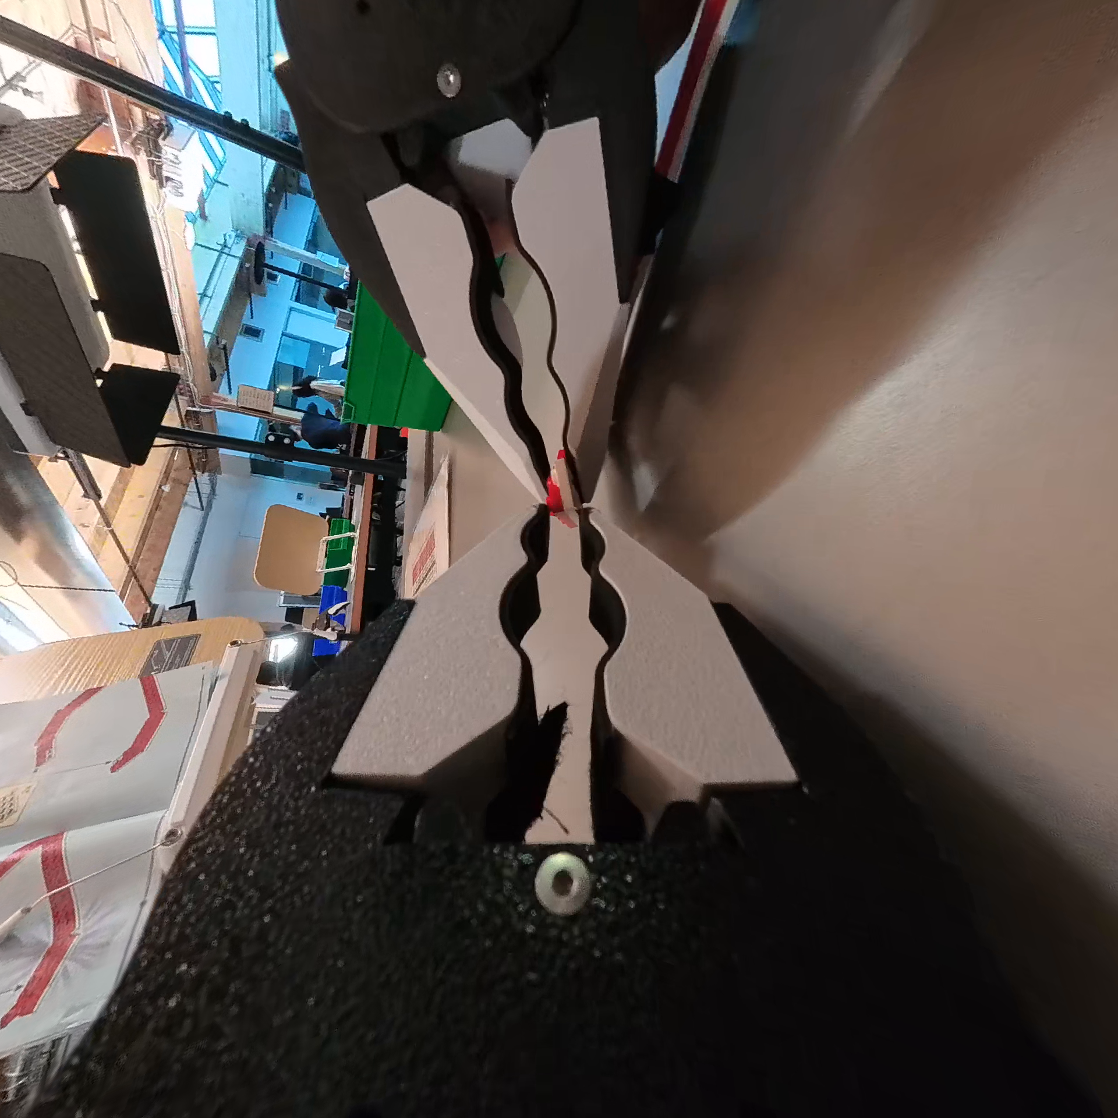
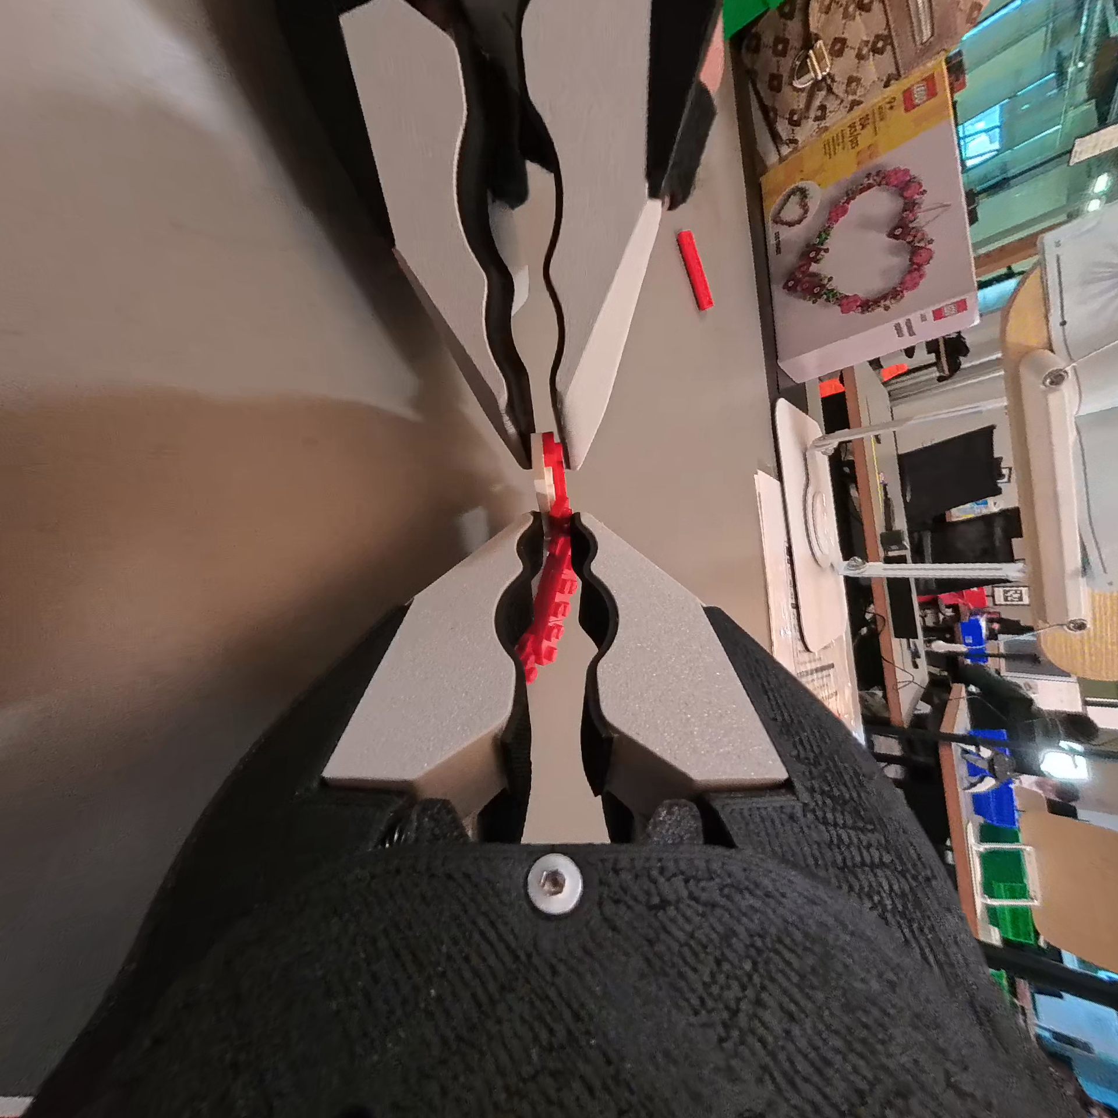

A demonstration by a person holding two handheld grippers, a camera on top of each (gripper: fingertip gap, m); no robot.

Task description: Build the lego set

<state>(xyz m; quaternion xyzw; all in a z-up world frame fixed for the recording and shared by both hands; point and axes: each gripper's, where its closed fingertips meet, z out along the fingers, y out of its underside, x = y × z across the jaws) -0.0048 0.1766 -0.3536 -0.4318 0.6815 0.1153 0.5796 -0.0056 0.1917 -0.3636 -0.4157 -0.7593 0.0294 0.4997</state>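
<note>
In the left wrist view, the left gripper is pinched on the small red and white piece, tip to tip with the right gripper above the table.

In the right wrist view, the right gripper clamps the red strip, which joins that piece. A spare red bar lies nearby. Pressing straight along the studs, without twisting, looks wisest.

Left gripper: grainy black body, one silver screw at 6 o'clock, pale grey wedge fingers with wavy black-edged inner faces. Right gripper looks the same; its screw also sits at 6 o'clock.
</note>
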